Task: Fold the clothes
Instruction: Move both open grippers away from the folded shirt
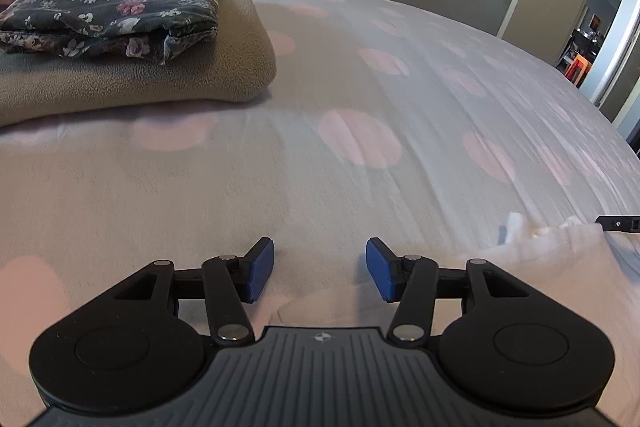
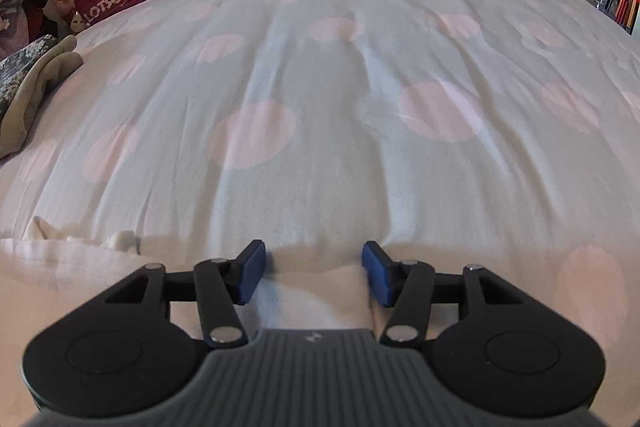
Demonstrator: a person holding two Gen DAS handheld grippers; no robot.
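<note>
White garment [image 2: 80, 267] lies flat at the bed's near edge, under both grippers. Left gripper [image 1: 320, 269] and right gripper [image 2: 314, 273]: jaws wide apart, empty. Beyond, bare dotted bedspread [image 2: 340, 87]. Far left, folded stack [image 1: 112, 27].
</note>
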